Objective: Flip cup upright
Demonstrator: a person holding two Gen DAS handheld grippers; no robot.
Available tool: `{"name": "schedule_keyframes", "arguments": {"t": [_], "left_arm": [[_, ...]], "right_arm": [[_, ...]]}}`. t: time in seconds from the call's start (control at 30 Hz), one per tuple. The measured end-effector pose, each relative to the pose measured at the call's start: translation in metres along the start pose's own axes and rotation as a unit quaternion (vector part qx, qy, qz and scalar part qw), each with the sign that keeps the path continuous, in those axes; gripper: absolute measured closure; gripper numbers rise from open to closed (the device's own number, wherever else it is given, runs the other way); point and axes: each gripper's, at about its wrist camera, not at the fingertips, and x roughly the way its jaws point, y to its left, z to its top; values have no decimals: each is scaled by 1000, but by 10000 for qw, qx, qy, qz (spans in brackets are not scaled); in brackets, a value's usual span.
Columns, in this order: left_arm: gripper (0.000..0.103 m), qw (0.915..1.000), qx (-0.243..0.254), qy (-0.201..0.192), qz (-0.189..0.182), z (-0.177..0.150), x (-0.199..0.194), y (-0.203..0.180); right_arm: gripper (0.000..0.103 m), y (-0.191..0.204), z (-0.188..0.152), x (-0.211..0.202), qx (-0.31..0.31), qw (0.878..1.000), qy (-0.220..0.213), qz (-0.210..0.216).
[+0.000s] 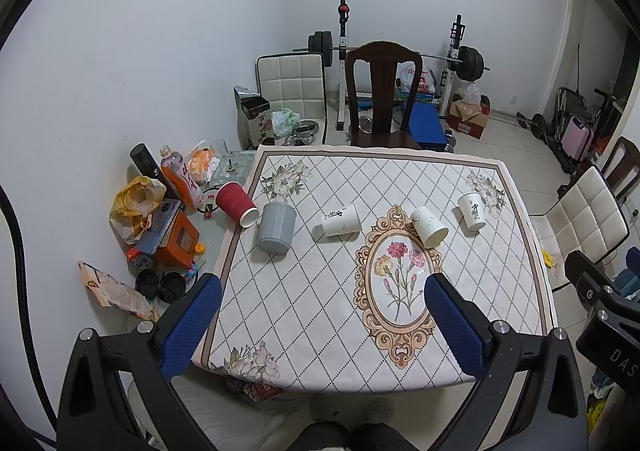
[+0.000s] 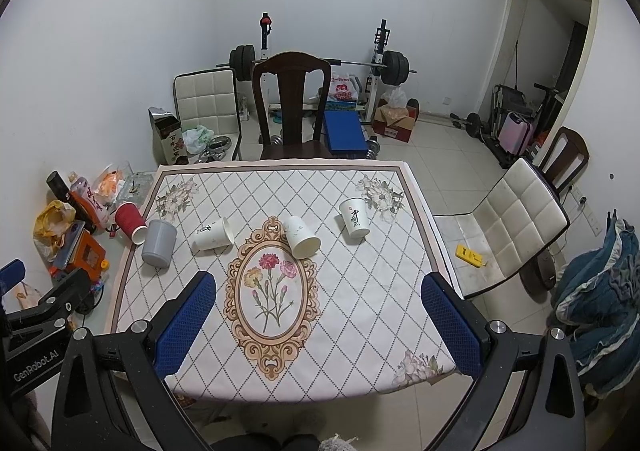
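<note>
Across the far half of the table, five cups are lying tipped over in a row: red cup, grey cup, and three white cups. Both the left gripper and right gripper are hovering near the front edge, jaws spread wide, gripping nothing.

Left gripper cut off at frame edge (fingers unseen); print on white cup too small to read.

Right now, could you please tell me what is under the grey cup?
The grey cup stands mouth-down on the diamond-patterned tablecloth. Its wall hides whatever may be beneath it.
</note>
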Motion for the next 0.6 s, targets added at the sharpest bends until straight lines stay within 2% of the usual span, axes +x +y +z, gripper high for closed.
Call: {"name": "schedule_keyframes", "arguments": {"t": [0.6], "left_arm": [[0,10000,-3,-9,-21,-1,1,1]], "right_arm": [[0,-1,-1,-1,8,10000,6,4]]}}
